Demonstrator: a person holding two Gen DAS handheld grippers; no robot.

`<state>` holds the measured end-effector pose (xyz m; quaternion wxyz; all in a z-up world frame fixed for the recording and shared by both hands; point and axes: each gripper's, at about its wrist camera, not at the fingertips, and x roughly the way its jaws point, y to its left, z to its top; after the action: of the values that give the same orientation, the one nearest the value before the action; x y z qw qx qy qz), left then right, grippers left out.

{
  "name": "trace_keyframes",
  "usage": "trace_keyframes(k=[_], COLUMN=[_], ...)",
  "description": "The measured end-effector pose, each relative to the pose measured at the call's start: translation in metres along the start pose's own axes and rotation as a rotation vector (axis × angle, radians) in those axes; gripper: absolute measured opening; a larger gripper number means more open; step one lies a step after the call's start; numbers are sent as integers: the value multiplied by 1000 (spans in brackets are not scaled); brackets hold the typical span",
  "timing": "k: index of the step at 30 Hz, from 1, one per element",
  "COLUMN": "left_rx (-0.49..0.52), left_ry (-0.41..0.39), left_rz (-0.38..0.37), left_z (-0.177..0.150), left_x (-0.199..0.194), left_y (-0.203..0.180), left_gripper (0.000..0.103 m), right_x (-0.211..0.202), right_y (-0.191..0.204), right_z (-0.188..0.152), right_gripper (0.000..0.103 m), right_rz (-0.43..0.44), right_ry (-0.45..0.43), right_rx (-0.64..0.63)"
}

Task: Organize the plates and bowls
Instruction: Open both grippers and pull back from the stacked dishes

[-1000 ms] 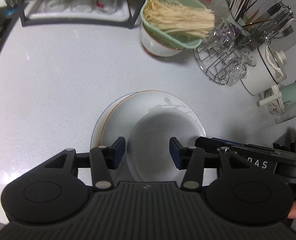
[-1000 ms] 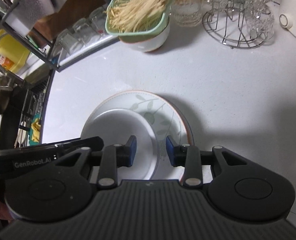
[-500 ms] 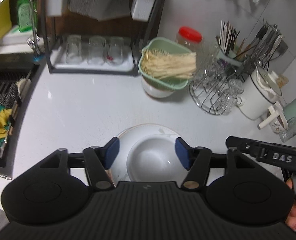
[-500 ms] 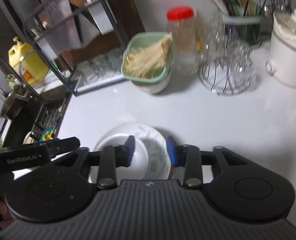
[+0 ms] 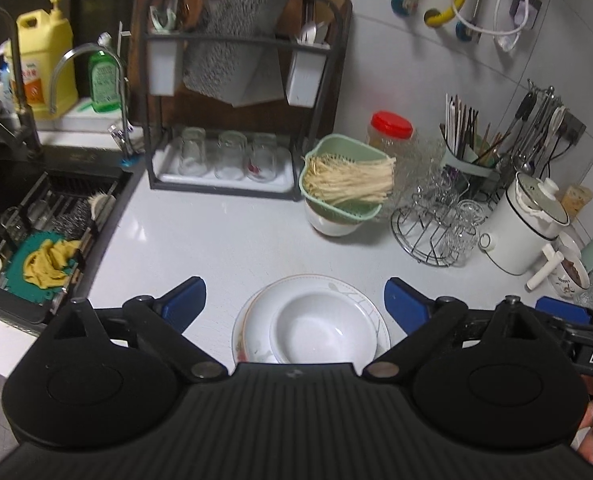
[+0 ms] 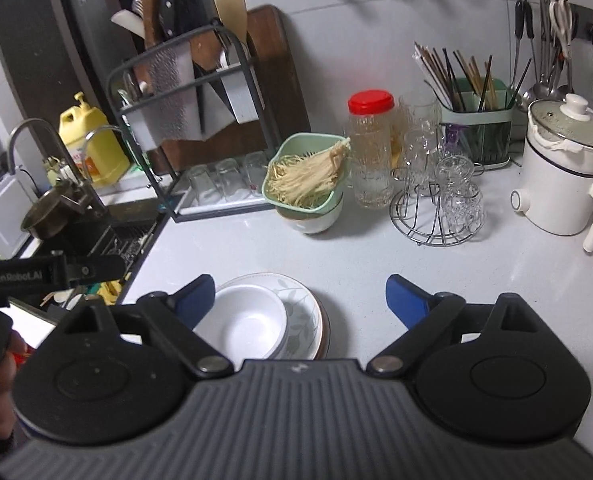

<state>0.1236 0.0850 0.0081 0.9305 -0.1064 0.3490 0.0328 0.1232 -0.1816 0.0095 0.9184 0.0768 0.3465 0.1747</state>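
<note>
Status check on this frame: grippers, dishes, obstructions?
Left gripper open, empty. Right gripper open, empty. White bowl sits stacked on plates. Nothing blocking.

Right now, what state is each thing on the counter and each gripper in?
left gripper: open, empty, above the stack
right gripper: open, empty
white bowl: upright, empty, nested on the plates
plates: stacked on the counter
green colander: holds noodles, sits on a white bowl
jar: upright, red lid on
white pot: lid on
</note>
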Motion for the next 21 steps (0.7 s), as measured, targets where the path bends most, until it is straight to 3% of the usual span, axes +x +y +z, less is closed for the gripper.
trace_keyframes(k=[11,21], left_rx=[15,30], left_ry=[-60,-59], left_rz=[57,99], left_z=[-28,-59], left_x=[-54,-85], left_y=[-17,-28], left_gripper=[99,99], right_x=[-50,-79], right_y=[-2,1], right_z=[-19,-45], right_gripper=[94,94], right_rz=[16,28], right_ry=[-57,-64], right_rx=[-6,-18])
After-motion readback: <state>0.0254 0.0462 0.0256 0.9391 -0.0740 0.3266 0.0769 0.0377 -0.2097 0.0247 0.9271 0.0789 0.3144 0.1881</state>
